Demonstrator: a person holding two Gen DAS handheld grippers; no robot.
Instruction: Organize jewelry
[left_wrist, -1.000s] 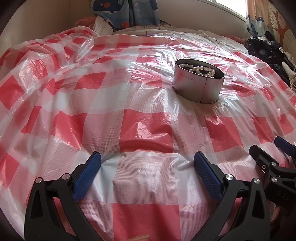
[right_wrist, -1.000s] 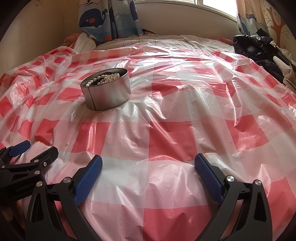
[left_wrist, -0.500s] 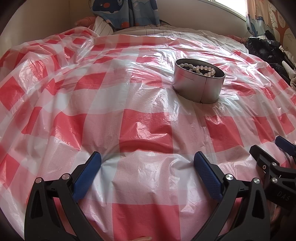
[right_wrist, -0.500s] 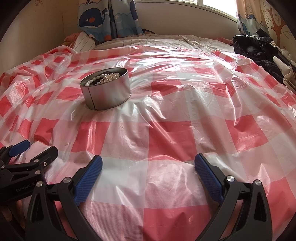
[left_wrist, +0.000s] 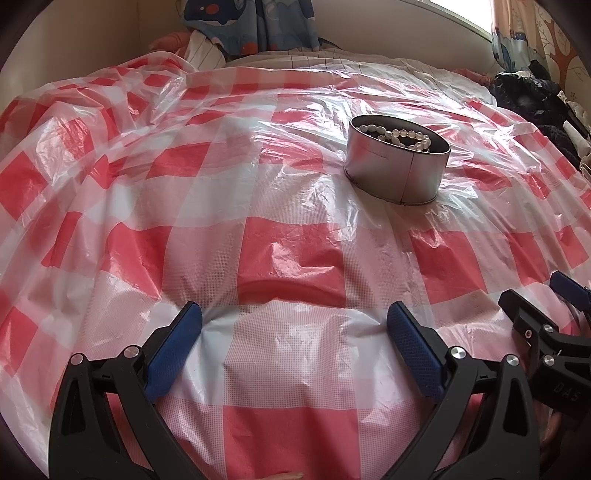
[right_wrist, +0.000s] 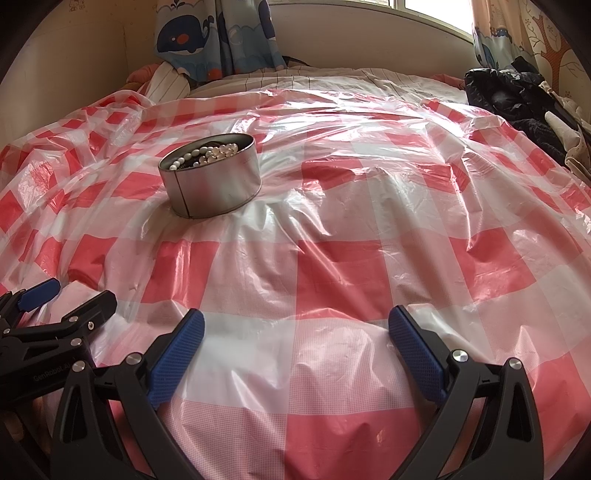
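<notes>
Left tool (left_wrist: 293, 321) spread wide, empty; bead-filled tin (left_wrist: 397, 168) well ahead-right.

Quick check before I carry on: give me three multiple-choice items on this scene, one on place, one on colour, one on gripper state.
1. Where is the bead string?
A. Inside the round metal tin
B. Loose on the sheet
C. In a gripper

2. What colours is the plastic sheet?
A. Blue and white
B. Red and white
C. Plain green

3. How do the left gripper and right gripper stand?
A. Both shut
B. One shut on the beads
C. Both open, holding nothing

Key: 1 A, the beads lie within the tin's rim; 2 B, the checks show red and white; 3 C, each pair of blue pads is spread wide over bare sheet.
</notes>
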